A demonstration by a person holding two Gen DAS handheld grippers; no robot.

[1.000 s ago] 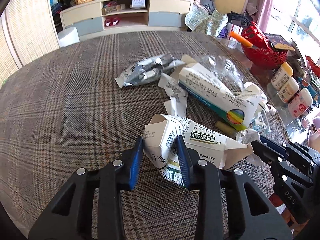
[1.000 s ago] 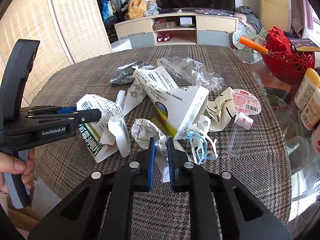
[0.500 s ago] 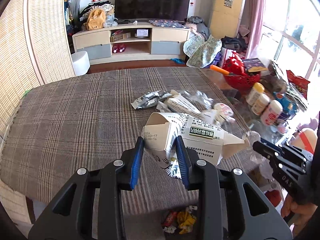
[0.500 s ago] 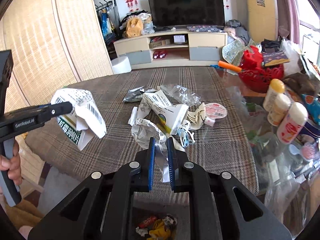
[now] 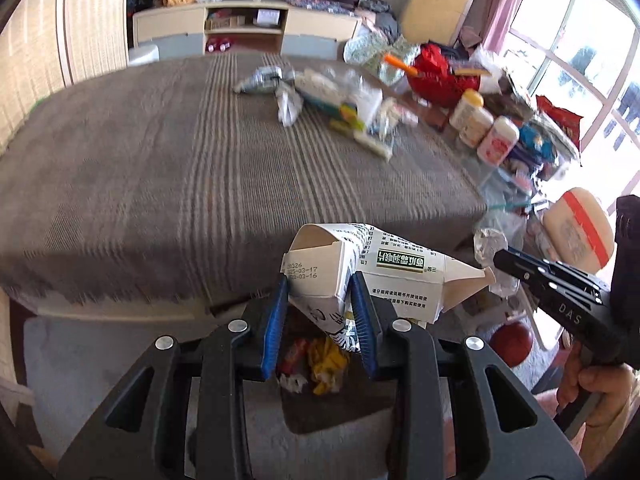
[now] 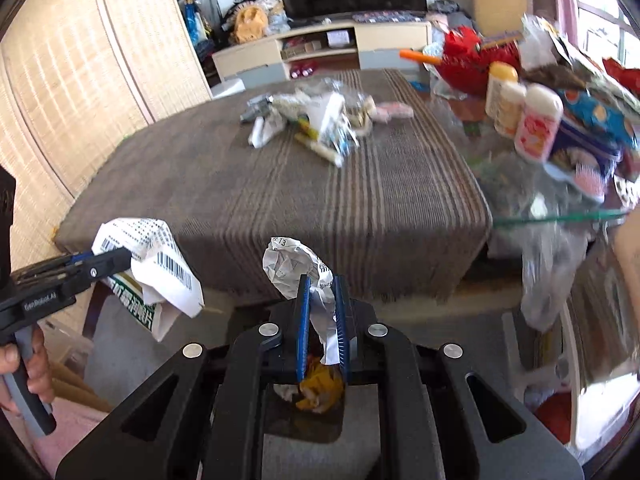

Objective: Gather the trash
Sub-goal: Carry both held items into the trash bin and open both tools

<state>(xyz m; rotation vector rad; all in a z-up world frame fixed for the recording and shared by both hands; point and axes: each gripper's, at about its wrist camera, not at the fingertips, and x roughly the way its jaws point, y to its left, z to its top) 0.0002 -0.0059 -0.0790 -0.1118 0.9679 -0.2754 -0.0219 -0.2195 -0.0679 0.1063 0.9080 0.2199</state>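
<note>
The left gripper (image 5: pixel 320 312) clamps a flattened carton (image 5: pixel 384 276); the right gripper (image 6: pixel 322 320) pinches crumpled paper (image 6: pixel 296 268). Both hang above the bin (image 6: pixel 316 396), low center frame.

Both wrist views look steeply down from just off the near edge of the table (image 5: pixel 168 184), facing the TV cabinet (image 6: pixel 320 50). They share the blurred, probably plaid cloth.

A flattened white medicine carton (image 5: pixel 360 276) with green print hung off the table's near edge, tilted, one end flap open; a crumpled printed paper (image 6: pixel 296 268) stood upright beside it — both above a dark bin (image 6: pixel 308 408) holding wrappers.
</note>
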